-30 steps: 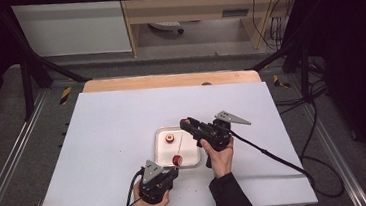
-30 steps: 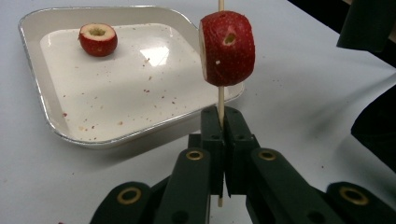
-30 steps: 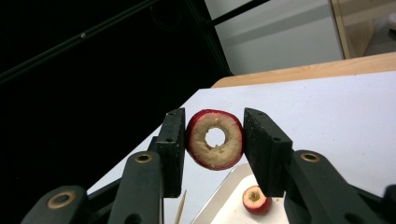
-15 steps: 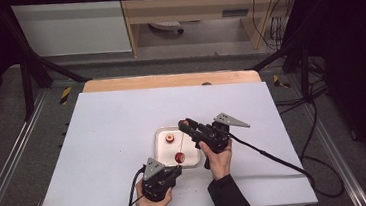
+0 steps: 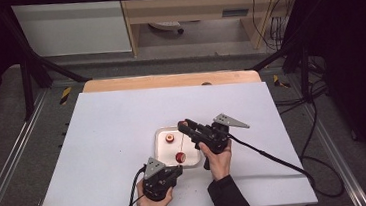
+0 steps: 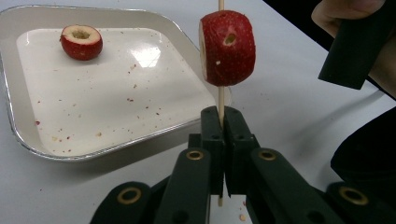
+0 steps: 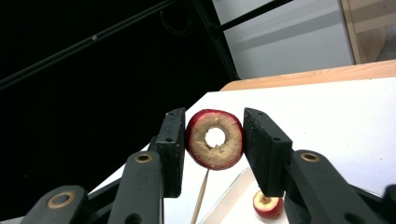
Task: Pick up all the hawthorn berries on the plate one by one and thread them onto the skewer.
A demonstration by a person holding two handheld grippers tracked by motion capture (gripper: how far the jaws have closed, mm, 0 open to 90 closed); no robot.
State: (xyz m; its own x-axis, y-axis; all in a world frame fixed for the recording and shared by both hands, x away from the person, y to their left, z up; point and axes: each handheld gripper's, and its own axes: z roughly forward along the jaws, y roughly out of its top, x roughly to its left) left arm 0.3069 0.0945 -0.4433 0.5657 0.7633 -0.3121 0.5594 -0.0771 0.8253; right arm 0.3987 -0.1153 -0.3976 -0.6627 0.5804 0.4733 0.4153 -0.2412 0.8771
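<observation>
Left gripper view: the left gripper has its fingers clenched on a skewer carrying a fruit slice beside the tray. The right gripper fingers grasp a cored fruit ring above the worktop.

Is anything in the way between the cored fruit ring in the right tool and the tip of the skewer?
Nothing visible. The right tool holds the cored fruit ring above the skewer, which the left tool pinches upright. The threaded fruit piece sits lower on the stick, below its free tip.
</observation>
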